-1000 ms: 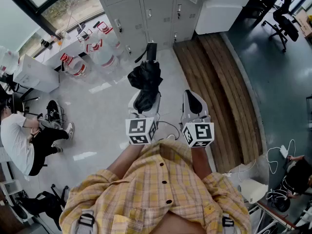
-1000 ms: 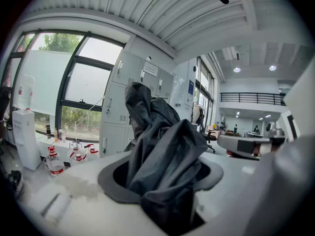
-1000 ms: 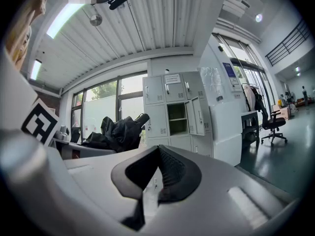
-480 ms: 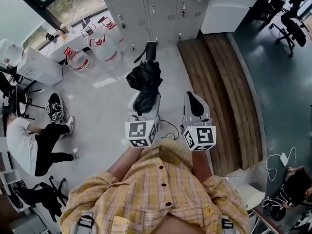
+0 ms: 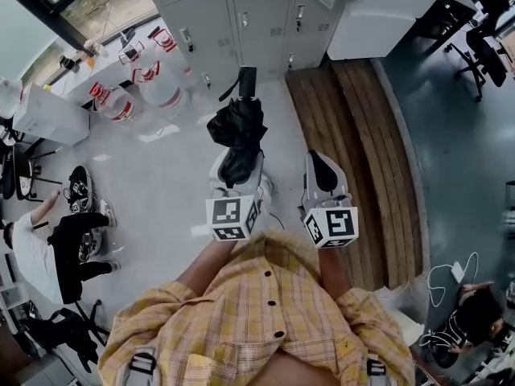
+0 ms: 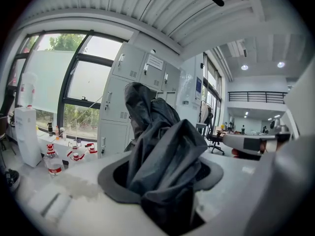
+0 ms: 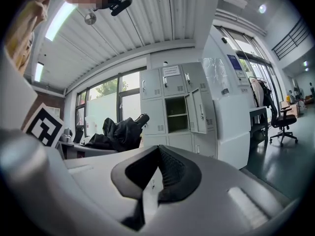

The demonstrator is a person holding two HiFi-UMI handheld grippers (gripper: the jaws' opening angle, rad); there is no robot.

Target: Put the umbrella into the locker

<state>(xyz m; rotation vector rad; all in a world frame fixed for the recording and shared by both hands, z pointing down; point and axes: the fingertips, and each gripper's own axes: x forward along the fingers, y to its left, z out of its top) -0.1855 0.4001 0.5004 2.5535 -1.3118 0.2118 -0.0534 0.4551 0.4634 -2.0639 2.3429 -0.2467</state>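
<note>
A folded black umbrella sticks forward out of my left gripper, its handle pointing toward the grey lockers. In the left gripper view the umbrella fabric fills the space between the jaws of the left gripper, which are shut on it. My right gripper is level beside it, a little to the right. Its pads meet with nothing between them in the right gripper view, where the right gripper faces one locker compartment standing with its door open.
Large water bottles stand on the floor left of the lockers. A person sits on the floor at far left. A wooden floor strip runs along the right, with a white cabinet and an office chair beyond it.
Both grippers have gone forward together toward the lockers, with the umbrella still held. The seated person and the bottles have slid toward the left and lower part of the head view.
</note>
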